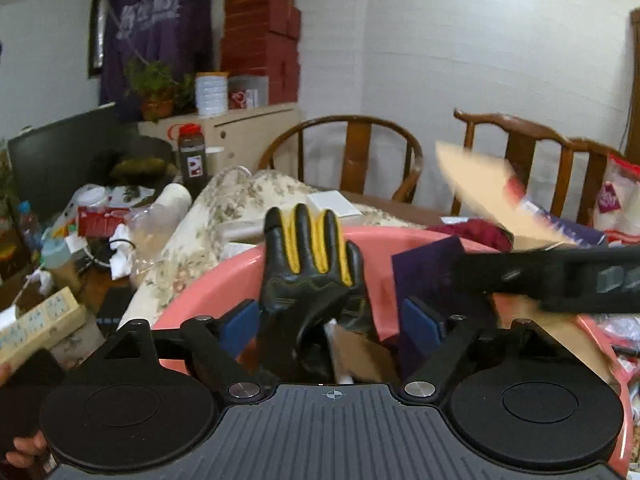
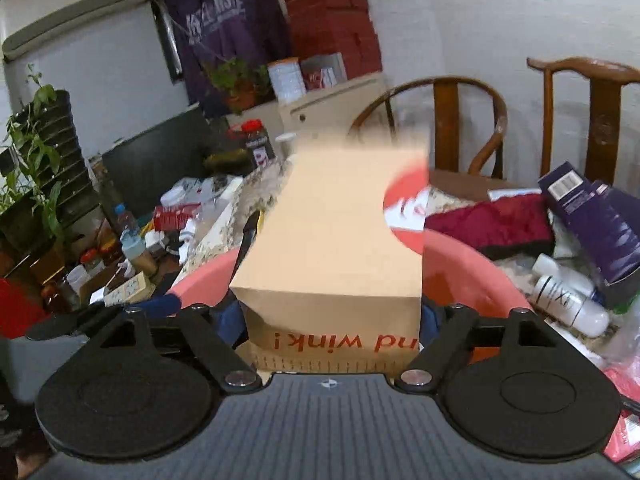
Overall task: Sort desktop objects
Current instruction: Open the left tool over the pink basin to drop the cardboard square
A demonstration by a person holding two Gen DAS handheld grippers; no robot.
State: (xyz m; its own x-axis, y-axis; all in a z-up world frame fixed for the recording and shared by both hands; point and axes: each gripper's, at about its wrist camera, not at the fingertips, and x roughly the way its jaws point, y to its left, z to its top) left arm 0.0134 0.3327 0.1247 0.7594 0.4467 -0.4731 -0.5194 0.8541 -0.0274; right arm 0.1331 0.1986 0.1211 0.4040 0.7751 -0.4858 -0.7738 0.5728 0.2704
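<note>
A black and yellow glove (image 1: 308, 264) stands fingers-up over the pink basin (image 1: 380, 236), between the blue pads of my left gripper (image 1: 330, 320). The pads stand wider than the glove, with a gap on its right side, so this gripper is open. A tan cardboard box (image 2: 332, 240) with red print lies lengthwise between the pads of my right gripper (image 2: 332, 320), above the basin (image 2: 472, 256). Its far end is blurred and its sides lie loosely at the pads. In the left wrist view the box (image 1: 480, 188) tilts upward beside a right finger (image 1: 560, 276).
A purple box (image 1: 432, 280) and cardboard scraps lie in the basin. White bottles (image 2: 568, 304), purple boxes (image 2: 600, 220) and a red cloth (image 2: 492, 224) crowd its right. A floral roll (image 1: 224, 208), power strip (image 1: 36, 324) and clutter lie left. Wooden chairs (image 1: 356, 148) stand behind.
</note>
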